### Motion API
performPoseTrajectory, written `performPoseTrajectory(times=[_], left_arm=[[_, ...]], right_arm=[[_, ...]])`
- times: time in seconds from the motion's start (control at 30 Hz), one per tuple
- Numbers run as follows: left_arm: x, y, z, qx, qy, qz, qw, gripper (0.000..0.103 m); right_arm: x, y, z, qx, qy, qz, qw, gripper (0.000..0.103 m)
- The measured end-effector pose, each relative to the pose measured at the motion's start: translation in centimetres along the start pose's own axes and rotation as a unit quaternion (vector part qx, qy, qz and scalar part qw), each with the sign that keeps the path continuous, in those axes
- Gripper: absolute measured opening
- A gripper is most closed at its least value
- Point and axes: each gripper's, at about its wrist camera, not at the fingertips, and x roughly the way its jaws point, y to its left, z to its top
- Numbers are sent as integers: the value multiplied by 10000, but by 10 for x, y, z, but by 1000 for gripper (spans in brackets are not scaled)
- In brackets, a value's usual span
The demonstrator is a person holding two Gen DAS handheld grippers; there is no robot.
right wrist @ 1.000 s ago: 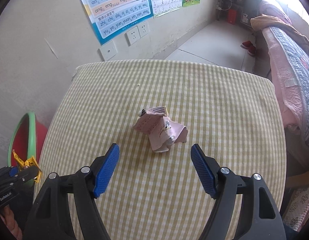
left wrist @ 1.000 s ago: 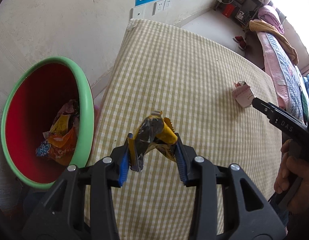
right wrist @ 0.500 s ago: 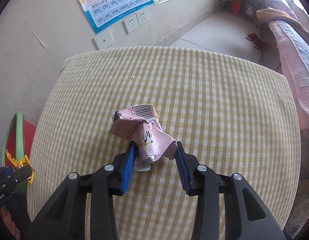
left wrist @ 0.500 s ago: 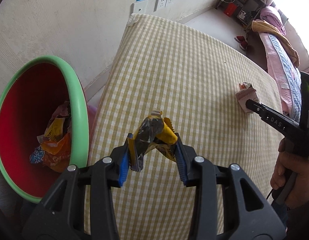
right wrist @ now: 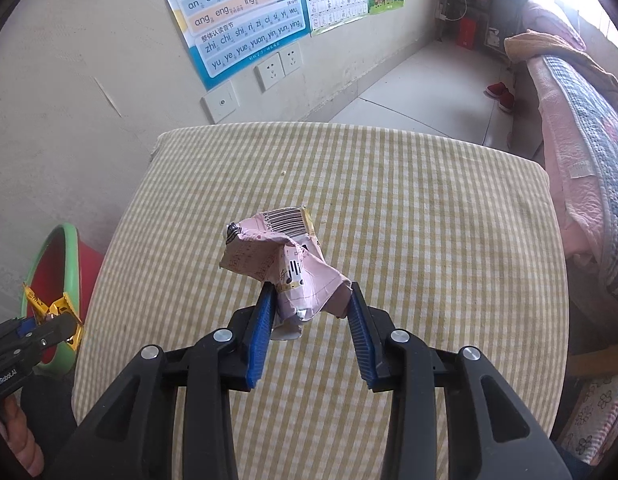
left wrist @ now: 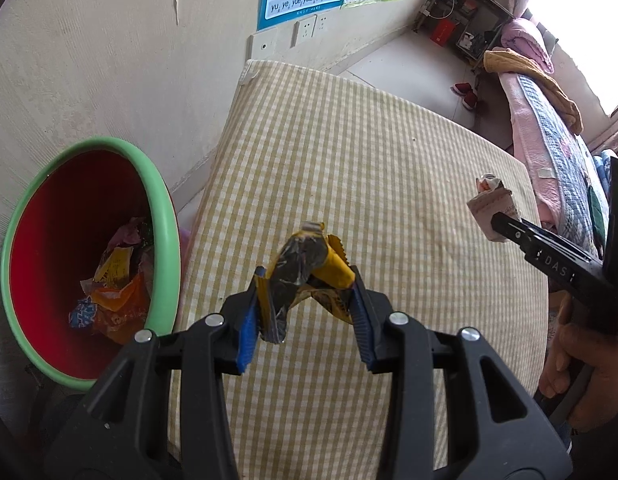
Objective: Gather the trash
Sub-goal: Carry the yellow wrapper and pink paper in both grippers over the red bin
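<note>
Gripping a crumpled yellow wrapper (left wrist: 309, 272), the left claw (left wrist: 305, 316) hangs above the checked bench (left wrist: 349, 152) near its left edge; the green-rimmed bin (left wrist: 165, 216) sits below-left. The right claw (right wrist: 309, 320) pinches a pink wrapper (right wrist: 285, 256) over bare cloth mid-bench.

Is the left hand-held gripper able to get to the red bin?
Probably yes. The left hand-held gripper, shut on a yellow wrapper, hangs beside the open bin, with nothing between them.
</note>
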Motion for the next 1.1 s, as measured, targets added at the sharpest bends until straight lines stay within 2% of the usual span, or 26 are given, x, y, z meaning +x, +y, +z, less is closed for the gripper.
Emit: performPoseTrajectory(times=[0.27, 0.53, 0.83, 1.1], left_arm=[[-39, 4, -18, -56, -239, 11, 9997, 38], [-64, 30, -34, -321, -411, 79, 9986, 38], [-91, 67, -38, -592, -676, 163, 9958, 38], [-105, 125, -37, -1059, -848, 329, 9902, 38]], right_arm=[[-36, 19, -29, -55, -105, 48, 9999, 36], [-55, 43, -49, -202, -152, 145, 9996, 36], [-66, 97, -43, -587, -284, 400, 9971, 36], [-62, 168, -31, -1172, -312, 739, 9899, 36]])
